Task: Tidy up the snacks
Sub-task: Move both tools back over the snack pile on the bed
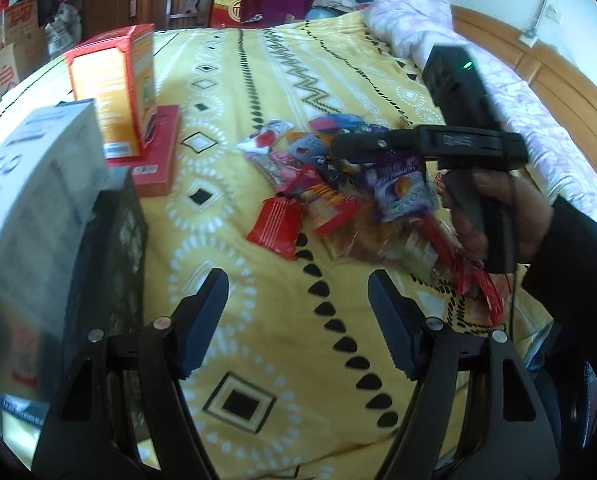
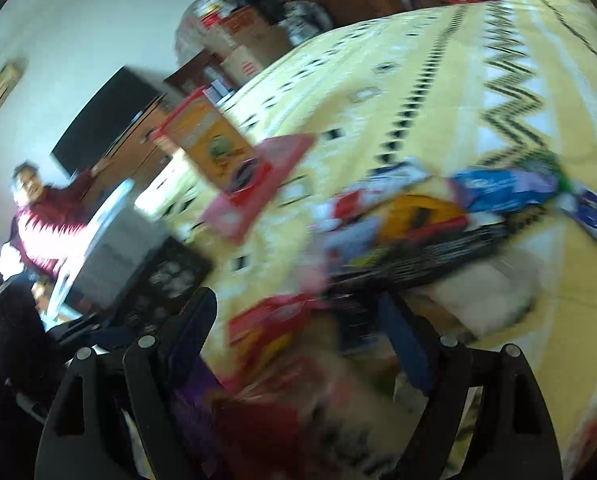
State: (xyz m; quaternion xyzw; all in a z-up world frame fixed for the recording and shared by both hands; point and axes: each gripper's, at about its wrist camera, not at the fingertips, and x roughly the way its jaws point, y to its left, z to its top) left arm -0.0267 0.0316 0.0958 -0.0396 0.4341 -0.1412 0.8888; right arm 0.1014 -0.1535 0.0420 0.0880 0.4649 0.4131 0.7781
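Note:
A heap of small snack packets (image 1: 350,196) lies on a yellow patterned bedspread (image 1: 258,80). My left gripper (image 1: 298,292) is open and empty, low over the spread in front of the heap. The right gripper's body (image 1: 458,120) hovers over the heap's right side. In the blurred right wrist view my right gripper (image 2: 298,320) is open right above the packets (image 2: 398,232); a red packet (image 2: 274,328) lies between its fingers, and I cannot tell if they touch it.
An orange-red box (image 1: 114,84) stands on a flat red box (image 1: 154,152) at left. A white and black box (image 1: 38,220) is close on the left. A folded quilt (image 1: 478,60) lies at right. A person in red (image 2: 46,216) stands beyond the bed.

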